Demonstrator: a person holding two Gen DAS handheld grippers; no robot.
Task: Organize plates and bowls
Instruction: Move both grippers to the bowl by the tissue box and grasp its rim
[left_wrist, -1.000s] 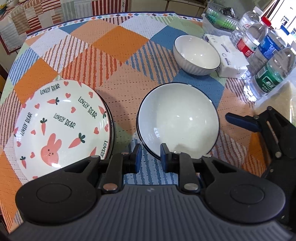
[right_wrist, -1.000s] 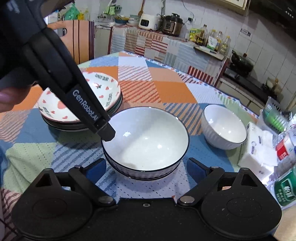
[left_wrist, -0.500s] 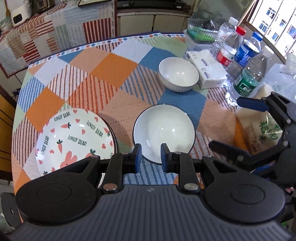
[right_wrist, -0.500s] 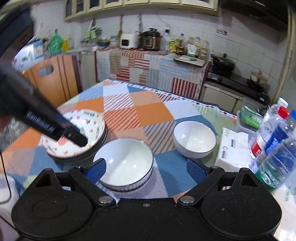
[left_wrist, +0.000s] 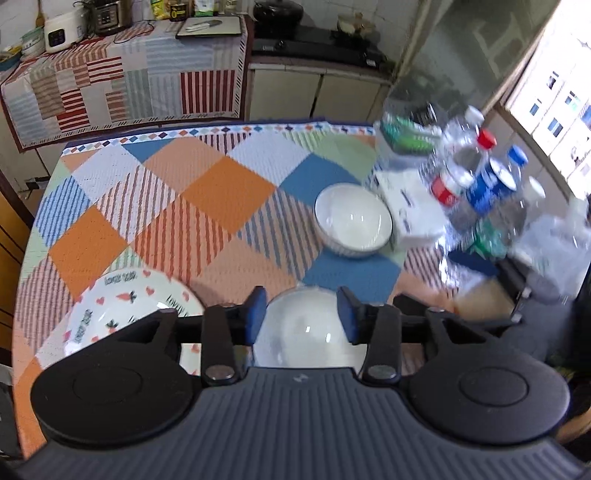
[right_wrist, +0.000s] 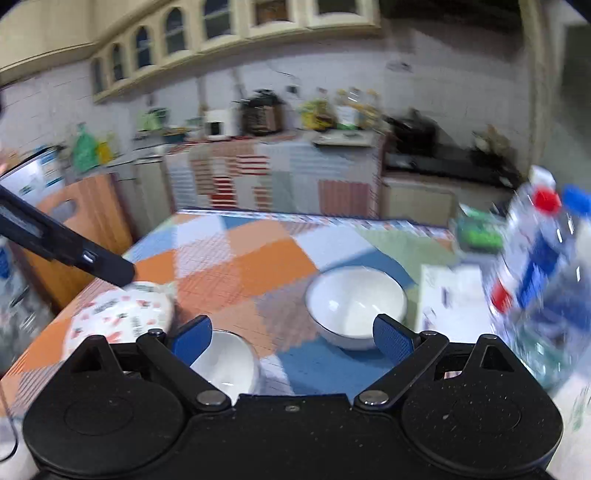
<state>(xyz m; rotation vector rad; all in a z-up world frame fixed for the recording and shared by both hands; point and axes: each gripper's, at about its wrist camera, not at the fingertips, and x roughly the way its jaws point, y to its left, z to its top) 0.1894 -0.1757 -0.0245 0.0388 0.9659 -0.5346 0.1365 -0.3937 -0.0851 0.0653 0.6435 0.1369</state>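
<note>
A white bowl (left_wrist: 308, 328) sits upright and empty below the left gripper (left_wrist: 301, 314), whose jaws are opening around nothing. A second empty bowl (right_wrist: 356, 306) lies beyond the right gripper (right_wrist: 291, 332), open wide. Carrot-print plates (left_wrist: 129, 306) sit left of the fingers; bare tablecloth (left_wrist: 207, 206) stretches ahead, bottles (left_wrist: 476, 177) crowd the right.

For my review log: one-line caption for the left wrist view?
Left hand-held gripper, jaws opening and empty, above near white bowl; carrot-print plate beside it.
</note>
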